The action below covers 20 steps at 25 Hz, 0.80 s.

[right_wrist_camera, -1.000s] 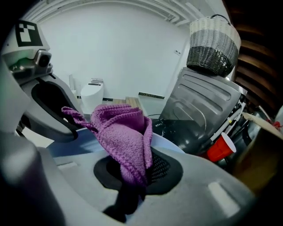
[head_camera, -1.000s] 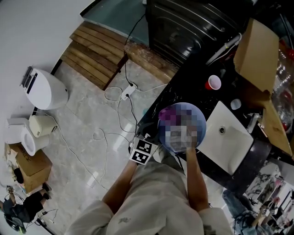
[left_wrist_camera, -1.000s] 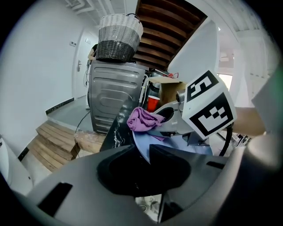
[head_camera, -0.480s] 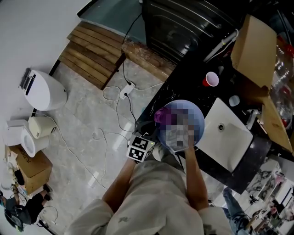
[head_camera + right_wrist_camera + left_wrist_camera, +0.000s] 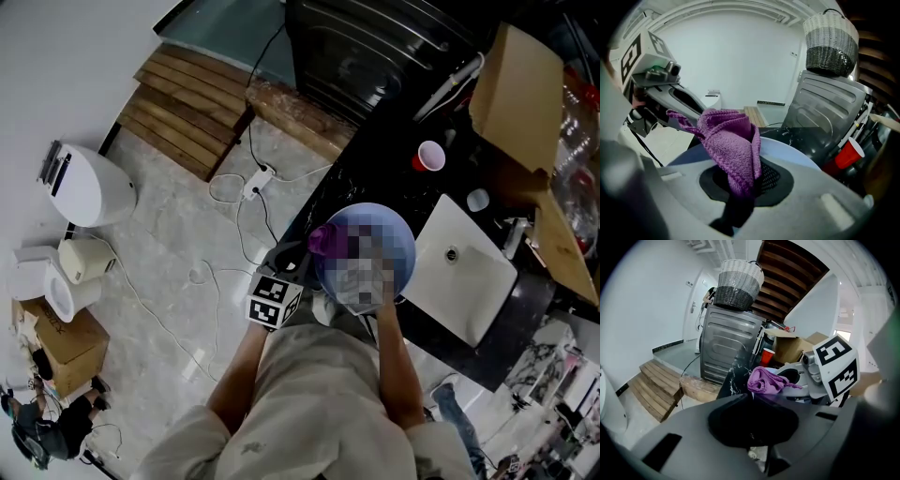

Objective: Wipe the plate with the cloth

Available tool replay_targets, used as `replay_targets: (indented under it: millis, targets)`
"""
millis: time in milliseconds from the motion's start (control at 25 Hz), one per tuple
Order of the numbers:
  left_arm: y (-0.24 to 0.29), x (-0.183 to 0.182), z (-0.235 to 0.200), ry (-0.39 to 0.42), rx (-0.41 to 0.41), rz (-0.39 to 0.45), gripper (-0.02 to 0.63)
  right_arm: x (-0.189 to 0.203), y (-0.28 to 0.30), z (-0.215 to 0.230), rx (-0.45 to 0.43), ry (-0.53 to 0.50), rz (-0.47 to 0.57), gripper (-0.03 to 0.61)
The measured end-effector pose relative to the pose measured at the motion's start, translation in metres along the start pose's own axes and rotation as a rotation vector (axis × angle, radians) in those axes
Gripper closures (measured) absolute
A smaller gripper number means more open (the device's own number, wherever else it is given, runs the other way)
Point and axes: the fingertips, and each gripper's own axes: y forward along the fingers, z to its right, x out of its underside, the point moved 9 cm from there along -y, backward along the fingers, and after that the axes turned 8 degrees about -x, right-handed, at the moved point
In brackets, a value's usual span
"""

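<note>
Black surface [image 5: 375, 178]: left claw [image 5: 757, 397] has just been closing, now nipping the plate [image 5: 787, 152] rim; right claw [image 5: 745, 187] pinches the cloth [image 5: 731, 140]. Plate looks steadied for wiping.

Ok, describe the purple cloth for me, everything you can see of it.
The purple cloth is knitted-looking fabric with a stitched hem, crumpled into an upright bunch. Its lower end is pinched between the shut jaws of the right hand-held gripper; the rest stands in loose folds, one thin corner trailing sideways. It sits over the rim of the pale blue plate; whether it presses on that plate cannot be told.
</note>
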Motion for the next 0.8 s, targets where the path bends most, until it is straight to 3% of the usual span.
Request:
replay_targets:
  millis: [320, 800]
  targets:
    - [0.005, 0.009, -0.004, -0.030, 0.002, -0.026, 0.578, 0.001, -0.003, -0.014, -0.053, -0.017, 0.008, 0.517]
    - [0.009, -0.009, -0.015, 0.007, 0.006, 0.005, 0.578, 0.005, -0.010, -0.036, -0.136, -0.036, 0.006, 0.517]
